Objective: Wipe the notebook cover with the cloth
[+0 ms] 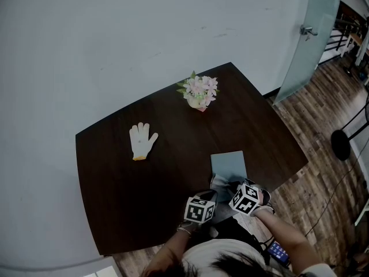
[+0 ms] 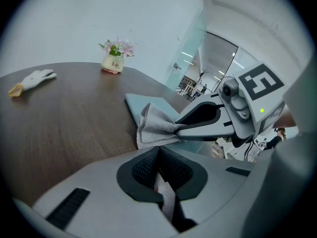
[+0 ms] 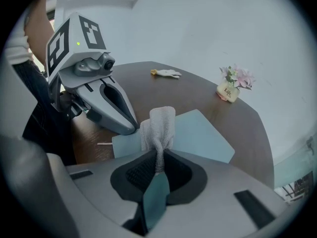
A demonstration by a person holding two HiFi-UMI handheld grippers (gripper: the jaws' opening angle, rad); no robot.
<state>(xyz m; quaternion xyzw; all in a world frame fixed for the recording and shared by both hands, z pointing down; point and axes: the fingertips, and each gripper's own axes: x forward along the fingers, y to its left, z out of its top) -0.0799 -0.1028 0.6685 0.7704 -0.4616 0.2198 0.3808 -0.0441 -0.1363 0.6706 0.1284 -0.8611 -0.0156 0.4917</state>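
We see one dark wooden table [image 1: 144, 189] against a pale wall [image 1: 115, 39], with plank floor [image 1: 323, 126] and one glass door [image 1: 305, 45] at upper right. On it: one flower pot [image 1: 199, 92], one white glove [image 1: 141, 140], one blue notebook [image 1: 228, 166] at lower centre. The right gripper [image 3: 157, 158] clamps one grey cloth [image 3: 158, 128] over the notebook. The left gripper [image 2: 159, 155] has its jaws pressed together.

Prob office: frosted glass door [image 1: 308, 39], wood floor [image 1: 323, 126], dark table [image 1: 144, 183]
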